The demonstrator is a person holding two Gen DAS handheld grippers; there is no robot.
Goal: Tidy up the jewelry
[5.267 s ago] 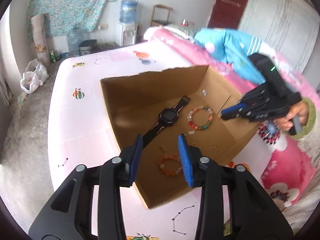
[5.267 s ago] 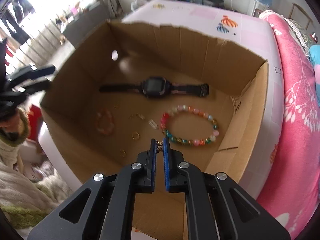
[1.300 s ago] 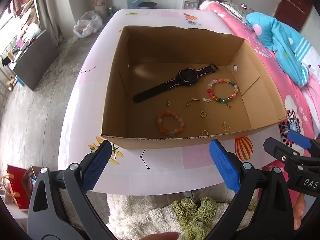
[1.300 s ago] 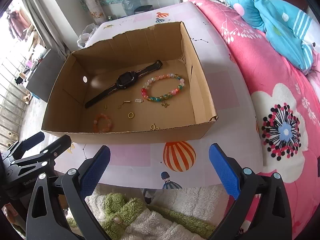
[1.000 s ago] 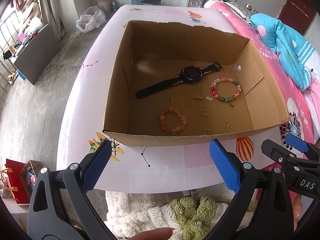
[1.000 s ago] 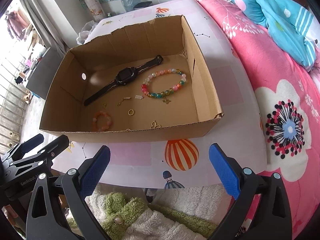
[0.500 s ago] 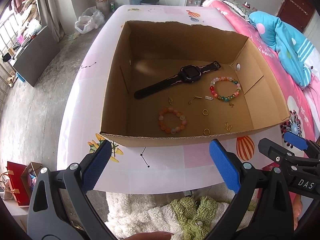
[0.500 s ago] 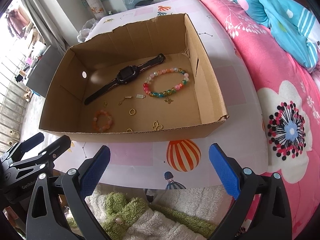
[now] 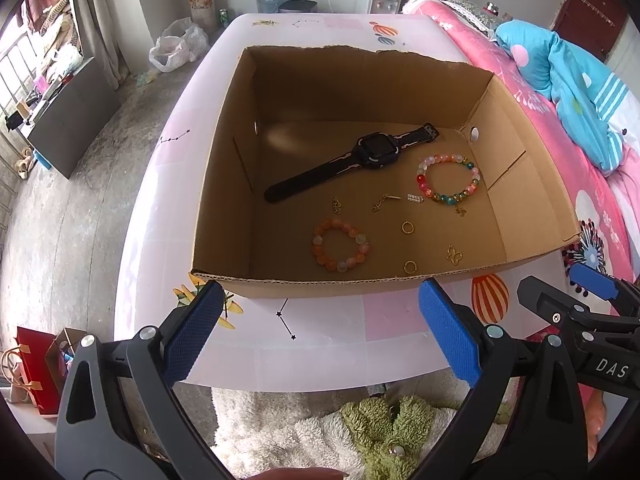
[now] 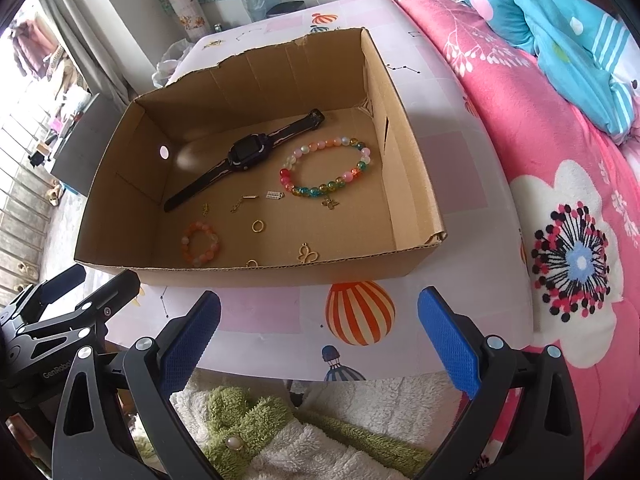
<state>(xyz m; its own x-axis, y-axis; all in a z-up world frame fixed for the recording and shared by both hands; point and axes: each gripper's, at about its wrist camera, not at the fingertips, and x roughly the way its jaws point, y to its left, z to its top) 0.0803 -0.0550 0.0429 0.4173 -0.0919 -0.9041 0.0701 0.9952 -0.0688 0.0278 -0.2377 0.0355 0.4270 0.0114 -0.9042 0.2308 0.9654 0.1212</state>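
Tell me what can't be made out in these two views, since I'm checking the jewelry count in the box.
- Gold ring nearest the front: in the right wrist view the cardboard box's near wall hides most of it.
- Small gold charms: too small in either view to name their type.
- Watch face: dark, no reading visible.
- Box floor just behind the near wall: hidden in both views.

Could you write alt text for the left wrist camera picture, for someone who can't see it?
An open cardboard box on a pink table holds a black watch, a multicoloured bead bracelet, an orange bead bracelet and small gold pieces. In front, the left gripper hangs with its blue jaws wide open and empty.
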